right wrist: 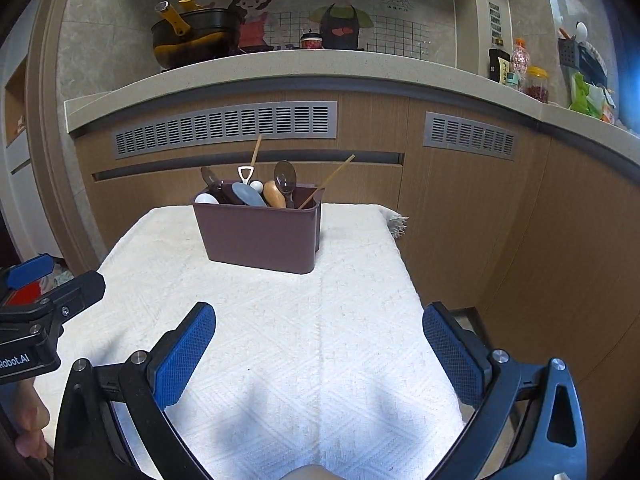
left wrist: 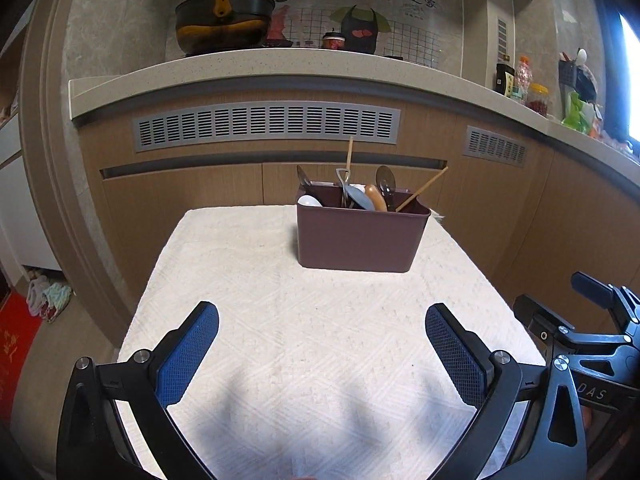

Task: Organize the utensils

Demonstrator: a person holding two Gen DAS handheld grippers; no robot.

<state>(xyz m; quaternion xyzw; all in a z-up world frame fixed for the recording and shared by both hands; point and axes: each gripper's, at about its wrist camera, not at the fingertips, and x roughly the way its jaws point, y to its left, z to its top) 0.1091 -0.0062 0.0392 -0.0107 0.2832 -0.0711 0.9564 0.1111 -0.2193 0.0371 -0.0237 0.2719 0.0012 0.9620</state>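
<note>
Both claws, the left claw (left wrist: 322, 320) and the right claw (right wrist: 319, 320), hover spread and empty over the cloth-covered tabletop (left wrist: 280, 320), likely between grasps; farther back, the utensils (left wrist: 360, 192) stand crowded in the brown caddy (left wrist: 356, 240).

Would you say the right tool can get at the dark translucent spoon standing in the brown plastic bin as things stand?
Probably yes. The right tool is open, only bare white cloth lies before the brown plastic bin, and the dark translucent spoon rises above the rim, though other utensils crowd it.
</note>
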